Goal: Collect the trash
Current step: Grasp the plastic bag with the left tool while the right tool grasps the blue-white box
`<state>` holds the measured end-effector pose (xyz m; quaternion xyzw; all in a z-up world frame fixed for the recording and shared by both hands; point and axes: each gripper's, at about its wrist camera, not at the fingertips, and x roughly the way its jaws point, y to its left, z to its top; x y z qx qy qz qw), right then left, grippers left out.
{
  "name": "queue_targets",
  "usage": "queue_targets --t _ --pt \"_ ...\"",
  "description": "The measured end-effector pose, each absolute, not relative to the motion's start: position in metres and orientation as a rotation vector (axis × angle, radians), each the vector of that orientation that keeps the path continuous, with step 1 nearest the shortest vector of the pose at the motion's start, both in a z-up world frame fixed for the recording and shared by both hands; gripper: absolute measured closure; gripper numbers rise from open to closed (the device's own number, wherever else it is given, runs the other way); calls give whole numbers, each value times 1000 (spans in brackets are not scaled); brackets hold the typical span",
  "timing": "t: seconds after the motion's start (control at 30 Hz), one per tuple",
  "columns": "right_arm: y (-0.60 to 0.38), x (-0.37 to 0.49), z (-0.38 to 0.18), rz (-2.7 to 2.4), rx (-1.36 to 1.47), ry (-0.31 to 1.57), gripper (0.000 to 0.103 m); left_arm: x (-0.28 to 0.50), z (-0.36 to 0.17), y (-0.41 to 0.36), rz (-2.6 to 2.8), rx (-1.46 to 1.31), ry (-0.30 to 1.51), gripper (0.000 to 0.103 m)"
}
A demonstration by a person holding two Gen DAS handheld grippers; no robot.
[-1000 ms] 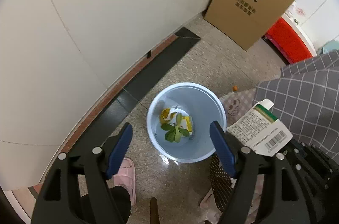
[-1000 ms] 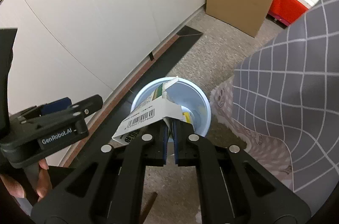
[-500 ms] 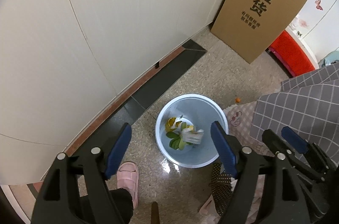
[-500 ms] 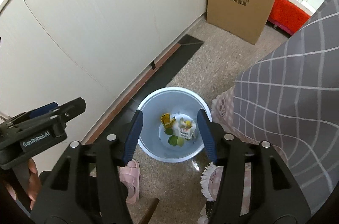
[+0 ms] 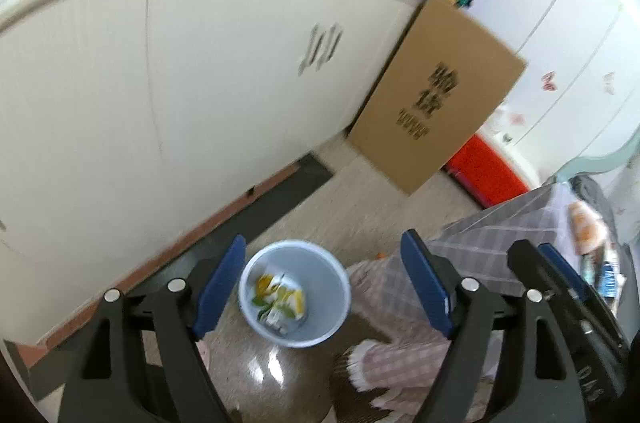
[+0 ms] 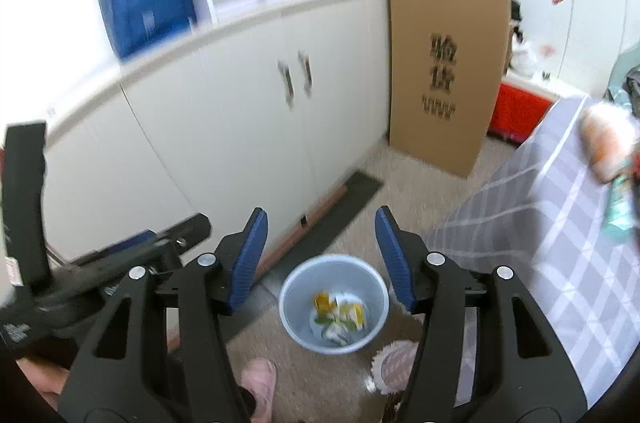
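A pale blue bin (image 5: 325, 277) (image 6: 301, 289) stands on the floor by the white cabinets. Inside it lies the trash (image 5: 280, 297) (image 6: 340, 311): yellow peel, green leaves and a white carton. My left gripper (image 5: 322, 241) hangs high above the bin, its jaws wide and still opening, nothing between them. My right gripper (image 6: 320, 213) is also well above the bin, its jaws opening with nothing between them. Each gripper shows at the edge of the other's view. Both views are blurred by motion.
A tall cardboard box (image 5: 436, 119) (image 6: 444, 71) leans against the cabinets (image 6: 240, 127), with a red box (image 5: 484, 171) behind it. A table under a grey checked cloth (image 6: 540, 223) stands at the right, with packets on it. A pink slipper (image 6: 260, 379) is near the bin.
My right gripper opened and the white carton fell into the bin. Both grippers rose and tipped upward, so the bin looks smaller and the cabinet top has come into view.
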<state>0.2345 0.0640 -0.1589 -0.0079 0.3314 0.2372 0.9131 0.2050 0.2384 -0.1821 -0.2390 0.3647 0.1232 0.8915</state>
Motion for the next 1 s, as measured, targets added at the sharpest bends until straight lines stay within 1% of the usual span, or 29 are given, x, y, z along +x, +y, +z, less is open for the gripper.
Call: queue_targets --t 0.03,0.2,0.37,0.5,0.7,0.87,1.0 --pt "53 230 -145 479 -1 658 45 204 -171 230 239 -482 735 24" --pt "-8 217 -103 419 66 585 44 214 -132 171 132 -398 687 24" --pt "-88 217 -84 292 138 544 43 236 -109 92 -11 -278 666 24" --pt "-155 224 -85 152 197 546 43 257 -104 42 -106 -220 681 24" --pt "-234 257 -102 36 293 652 43 289 -107 -19 -199 -127 710 24" --pt "-261 288 -121 42 342 726 43 322 -113 -60 -247 -62 724 24" --pt "-268 309 -135 52 345 779 43 345 -117 -78 -239 -25 723 24"
